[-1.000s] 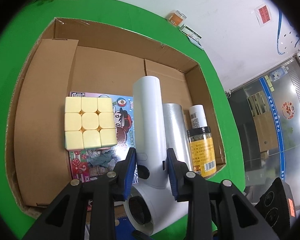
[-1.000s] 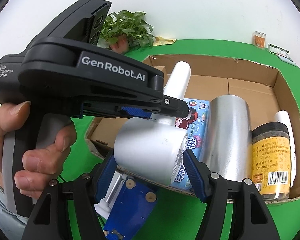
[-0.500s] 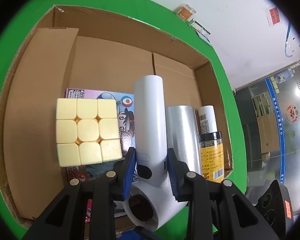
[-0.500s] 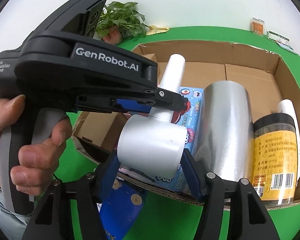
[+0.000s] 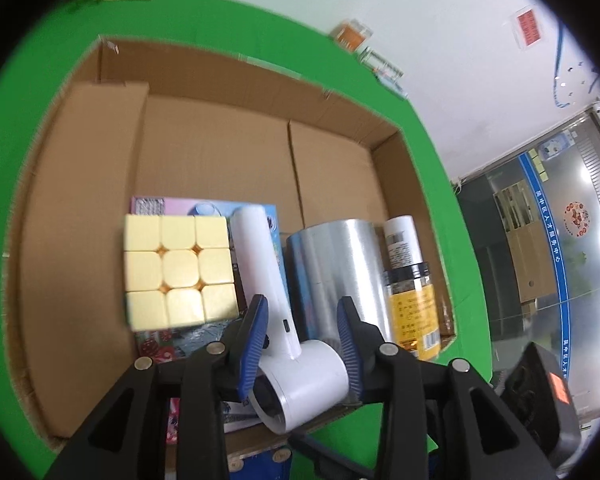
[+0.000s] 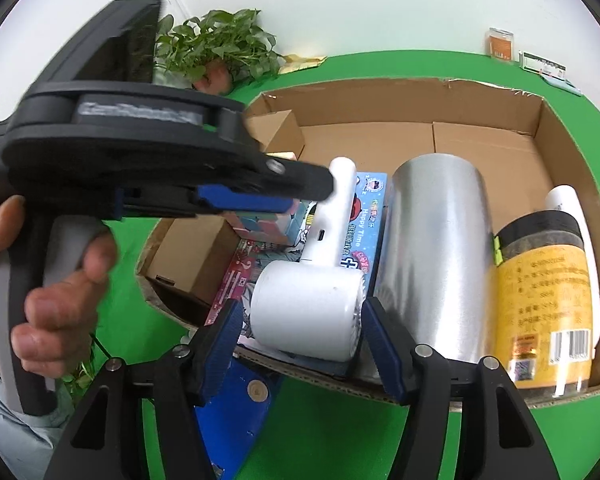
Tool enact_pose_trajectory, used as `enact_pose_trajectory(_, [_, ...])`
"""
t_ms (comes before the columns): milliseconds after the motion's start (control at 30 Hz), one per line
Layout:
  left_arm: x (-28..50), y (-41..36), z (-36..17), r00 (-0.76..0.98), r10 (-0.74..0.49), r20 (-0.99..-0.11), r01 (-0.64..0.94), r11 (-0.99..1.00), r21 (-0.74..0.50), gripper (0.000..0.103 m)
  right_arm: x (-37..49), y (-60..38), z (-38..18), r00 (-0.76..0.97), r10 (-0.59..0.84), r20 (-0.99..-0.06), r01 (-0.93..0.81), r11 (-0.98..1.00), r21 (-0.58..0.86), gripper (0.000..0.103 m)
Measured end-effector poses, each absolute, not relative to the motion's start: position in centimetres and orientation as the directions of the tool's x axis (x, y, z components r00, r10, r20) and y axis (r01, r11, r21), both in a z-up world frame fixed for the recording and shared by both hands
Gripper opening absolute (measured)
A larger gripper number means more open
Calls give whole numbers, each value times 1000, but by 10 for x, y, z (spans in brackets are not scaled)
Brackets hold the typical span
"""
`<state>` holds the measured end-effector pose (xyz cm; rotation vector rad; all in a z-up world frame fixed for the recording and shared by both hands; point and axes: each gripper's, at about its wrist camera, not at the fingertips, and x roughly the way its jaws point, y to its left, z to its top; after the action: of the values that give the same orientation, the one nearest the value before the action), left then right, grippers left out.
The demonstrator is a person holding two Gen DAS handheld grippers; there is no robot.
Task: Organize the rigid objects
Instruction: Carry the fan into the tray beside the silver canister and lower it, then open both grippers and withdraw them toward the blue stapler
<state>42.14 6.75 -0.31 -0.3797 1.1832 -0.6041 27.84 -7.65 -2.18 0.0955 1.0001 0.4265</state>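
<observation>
A white hair dryer (image 5: 276, 312) lies in the cardboard box (image 5: 204, 160) on a colourful flat package (image 6: 364, 216), its handle pointing to the far side. My left gripper (image 5: 302, 344) is open, its jaws on either side of the dryer without touching it. My right gripper (image 6: 302, 344) is open with its pads beside the dryer's barrel (image 6: 308, 312). A yellow puzzle cube (image 5: 178, 272) sits left of the dryer. A shiny silver cylinder (image 6: 432, 256), a yellow-labelled jar (image 6: 544, 296) and a white bottle (image 5: 402, 244) lie to the right.
The box stands on a green tablecloth (image 6: 380, 68). A potted plant (image 6: 216, 48) and small orange and clear boxes (image 6: 500, 44) are at the far edge by the white wall. A blue object (image 6: 236, 412) lies below the box's near wall.
The left gripper has opened and released the dryer's handle. The right gripper's jaws have spread off the barrel. The dryer has settled lower into the box, and both views have shifted.
</observation>
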Motion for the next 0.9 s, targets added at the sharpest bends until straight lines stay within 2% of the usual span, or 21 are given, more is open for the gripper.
enact_pose_trajectory(133, [392, 85, 26, 431, -524, -735, 260, 852, -454, 37, 263, -82, -10, 493, 403, -771, -317, 908, 273, 68])
enact_pose_trajectory(233, [362, 98, 44, 565, -440, -698, 254, 898, -360, 56, 245, -89, -1, 536, 392, -747, -328, 913, 244, 84])
enact_pose_trajectory(300, [344, 103, 51, 626, -402, -668, 243, 915, -323, 75, 232, -95, 2, 553, 396, -733, -334, 911, 241, 88])
enact_pose_trajectory(367, [322, 108, 56, 691, -336, -640, 208, 940, -269, 80, 220, -98, 5, 567, 392, -725, -339, 913, 228, 96])
enact_pose_trajectory(433, [302, 110, 56, 735, -270, -622, 177, 962, -210, 80, 203, -102, 8, 600, 376, -706, -337, 919, 203, 103])
enact_pose_trajectory(500, [285, 114, 49, 744, -224, -630, 140, 973, -181, 80, 185, -107, 11, 624, 378, -684, -342, 919, 197, 103])
enact_pose_trajectory(600, [265, 120, 30, 717, -219, -662, 114, 973, -199, 80, 158, -114, 9, 630, 404, -663, -376, 906, 195, 103])
enact_pose_trajectory(733, [245, 121, 0, 631, -278, -725, 138, 959, -247, 80, 126, -123, -9, 585, 429, -688, -398, 891, 217, 103])
enact_pose_trajectory(800, [240, 120, -20, 564, -333, -756, 140, 941, -309, 80, 113, -126, -20, 553, 448, -703, -408, 881, 241, 103])
enact_pose_trajectory(900, [232, 114, -39, 505, -349, -789, 145, 936, -321, 80, 94, -128, -37, 511, 462, -725, -405, 873, 271, 103])
